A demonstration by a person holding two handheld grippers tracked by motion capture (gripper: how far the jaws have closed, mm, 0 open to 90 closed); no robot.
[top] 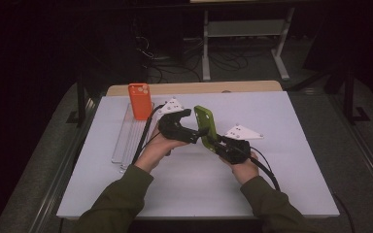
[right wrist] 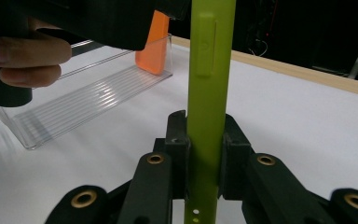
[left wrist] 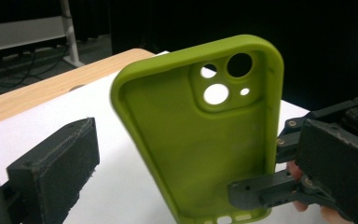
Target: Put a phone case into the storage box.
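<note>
Slippage is the risk — the right gripper (right wrist: pixel 204 163) clamps only the bottom edge of the green phone case (top: pixel 206 125), upright at frame centre. The left gripper (top: pixel 201 132), jaws apart, could knock it askew while closing.

— What do I have on the right side?

— My right gripper (top: pixel 217 144) sits above the table's middle, its jaws pinched shut on the lower end of the green phone case (top: pixel 206 126), one jaw on each face, the case standing edge-on between them. My right hand (top: pixel 243 167) grips it from behind, sleeve running down to the bottom edge.

— And my left?

— My left gripper (top: pixel 197 132) points right toward the case, jaws spread wide. My left hand (top: pixel 156 148) wraps the handle, forearm angling in from lower left.
</note>
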